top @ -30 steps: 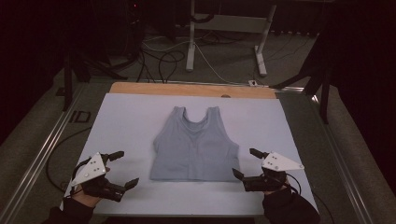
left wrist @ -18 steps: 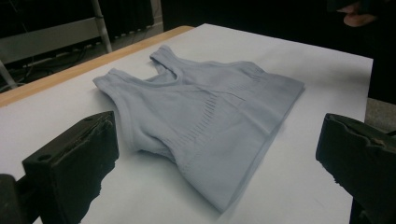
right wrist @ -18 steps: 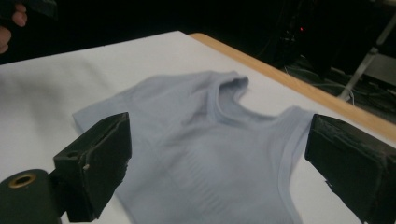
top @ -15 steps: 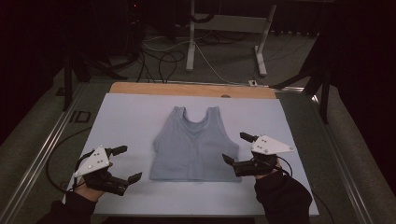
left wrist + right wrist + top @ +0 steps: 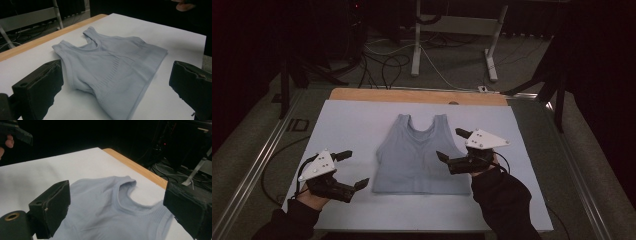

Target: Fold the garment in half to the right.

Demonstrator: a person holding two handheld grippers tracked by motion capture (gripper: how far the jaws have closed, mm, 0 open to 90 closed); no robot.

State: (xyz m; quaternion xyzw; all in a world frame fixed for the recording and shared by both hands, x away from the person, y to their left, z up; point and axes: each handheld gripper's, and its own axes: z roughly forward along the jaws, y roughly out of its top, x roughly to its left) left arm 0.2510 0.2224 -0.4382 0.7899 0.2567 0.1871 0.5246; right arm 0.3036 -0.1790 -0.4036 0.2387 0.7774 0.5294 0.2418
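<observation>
Grippers both spread wide, nothing pinched. Left gripper (image 5: 354, 169) sits lower left of the high view, on the white sheet (image 5: 352, 120), just beside the top's bottom-left corner, not touching. Right gripper (image 5: 453, 145) is right of centre, jaws over the top's right edge; contact unclear. Top (image 5: 419, 155), pale blue, lies flat mid-frame, straps toward the far wooden table edge (image 5: 412, 96).

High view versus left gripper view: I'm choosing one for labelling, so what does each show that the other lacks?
High view alone: the right gripper open over the tank top's edge, the left gripper open beside it, and floor cables. Left gripper view alone: the ribbed knit bands close up. Both: the top flat on the white table.
</observation>
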